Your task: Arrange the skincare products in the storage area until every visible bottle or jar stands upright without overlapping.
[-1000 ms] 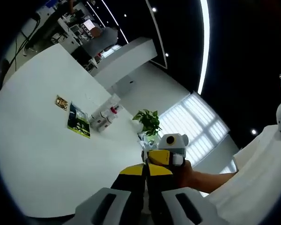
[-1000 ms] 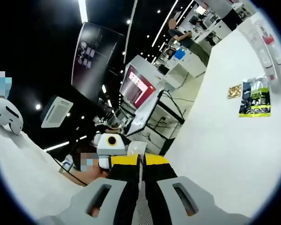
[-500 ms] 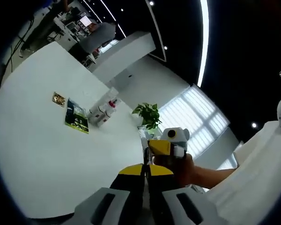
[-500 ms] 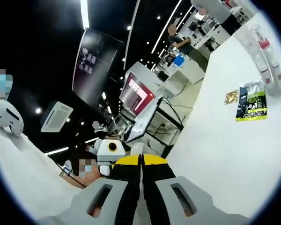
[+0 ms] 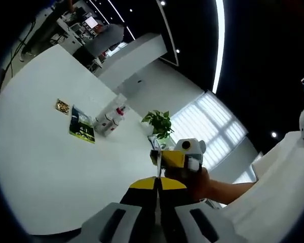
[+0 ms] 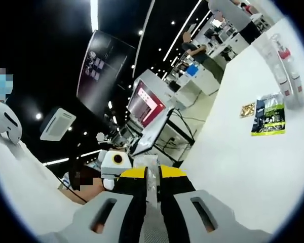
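Several white skincare bottles [image 5: 107, 123] stand in a tight cluster far off on the white table [image 5: 45, 167], one with a red cap [image 5: 121, 110]. In the right gripper view the same bottles [image 6: 286, 76] line the table's far right. My left gripper [image 5: 157, 185] is held above the table's near edge, its yellow-tipped jaws pressed together on nothing. My right gripper [image 6: 151, 174] has its jaws a little apart with nothing between them. Each gripper faces the other: the right gripper [image 5: 176, 157] is held in a hand, and the left gripper [image 6: 114, 163] appears beyond my right jaws.
A green and black packet [image 5: 81, 131] and a small gold packet [image 5: 62, 106] lie flat beside the bottles; the same green packet [image 6: 267, 121] and gold packet [image 6: 247, 110] lie left of them. A potted plant [image 5: 159, 123] stands past the table. Desks and people fill the background.
My right gripper's jaws have parted slightly; they were pressed together before. Both views have shifted a little with the hands. The bottles and packets have not moved.
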### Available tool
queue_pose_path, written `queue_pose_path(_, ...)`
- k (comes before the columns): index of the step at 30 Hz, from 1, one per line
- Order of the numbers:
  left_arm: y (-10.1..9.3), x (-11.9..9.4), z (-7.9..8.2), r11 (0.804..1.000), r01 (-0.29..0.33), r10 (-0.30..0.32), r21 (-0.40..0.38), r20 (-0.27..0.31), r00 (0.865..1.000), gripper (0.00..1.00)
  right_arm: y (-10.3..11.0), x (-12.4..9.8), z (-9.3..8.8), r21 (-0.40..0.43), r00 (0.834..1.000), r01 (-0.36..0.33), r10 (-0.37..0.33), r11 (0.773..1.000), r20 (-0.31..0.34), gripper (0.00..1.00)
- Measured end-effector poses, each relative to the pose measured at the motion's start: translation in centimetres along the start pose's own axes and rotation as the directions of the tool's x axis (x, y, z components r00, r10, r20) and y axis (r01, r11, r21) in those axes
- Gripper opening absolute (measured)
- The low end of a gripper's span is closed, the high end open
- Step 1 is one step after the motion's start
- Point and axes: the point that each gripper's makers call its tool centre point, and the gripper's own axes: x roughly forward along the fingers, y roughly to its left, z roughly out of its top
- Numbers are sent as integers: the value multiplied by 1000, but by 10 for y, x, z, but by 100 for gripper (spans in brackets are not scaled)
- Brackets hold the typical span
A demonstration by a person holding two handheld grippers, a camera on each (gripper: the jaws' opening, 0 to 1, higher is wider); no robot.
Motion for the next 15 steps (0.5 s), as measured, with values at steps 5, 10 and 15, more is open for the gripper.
queue_pose_path(5,-1,2,-7,1000,3,-3,8,-37,999,1,5,0,-4,-33,999,-24,23,999,-31,1)
queue_pose_path(10,0,2,-6,1000,9,-9,-10,-35,999,1,5,1,-2,-25,998,-34,32,999,-45,0)
queue_pose_path(15,4,2,-4,1000,-10,10,-14,-26,1000,3,5,1,-1,-3,998,-44,44,999,-50,0)
